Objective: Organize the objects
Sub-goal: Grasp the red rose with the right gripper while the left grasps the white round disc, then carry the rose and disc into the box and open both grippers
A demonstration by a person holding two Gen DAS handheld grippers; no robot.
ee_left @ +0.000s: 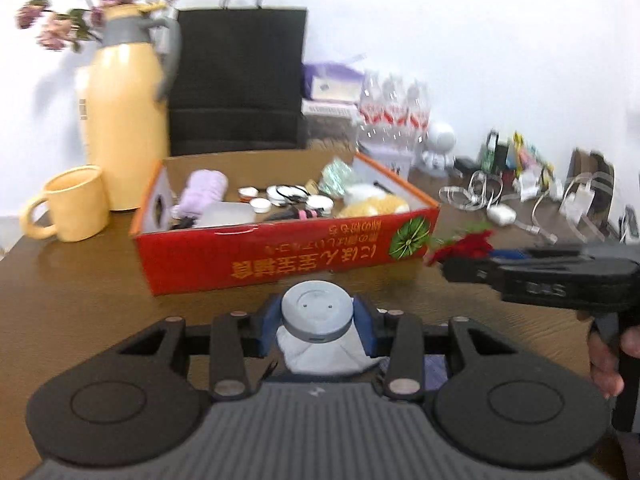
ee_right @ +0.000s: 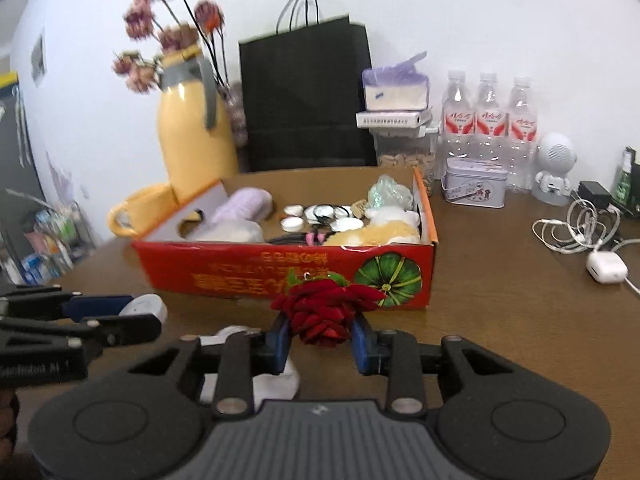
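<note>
Ahead of both tongs sits the red cardboard box (ee_right: 280, 276); my right tongs (ee_right: 322, 340) pinch a red fabric rose (ee_right: 324, 312), my left tongs (ee_left: 316, 332) clamp a grey round device (ee_left: 316, 308). I should lift each clear of the near wall before letting go.

Glossy cardboard box (ee_right: 288, 276), wood-grain table (ee_right: 500, 280), matt black paper bag (ee_right: 308, 96)

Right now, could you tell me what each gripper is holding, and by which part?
Left gripper: a round grey-white device, pinched at its sides. Right gripper: a red artificial flower, by its bloom.

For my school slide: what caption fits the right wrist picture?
Right gripper holds a red fabric rose before the red cardboard box.
</note>
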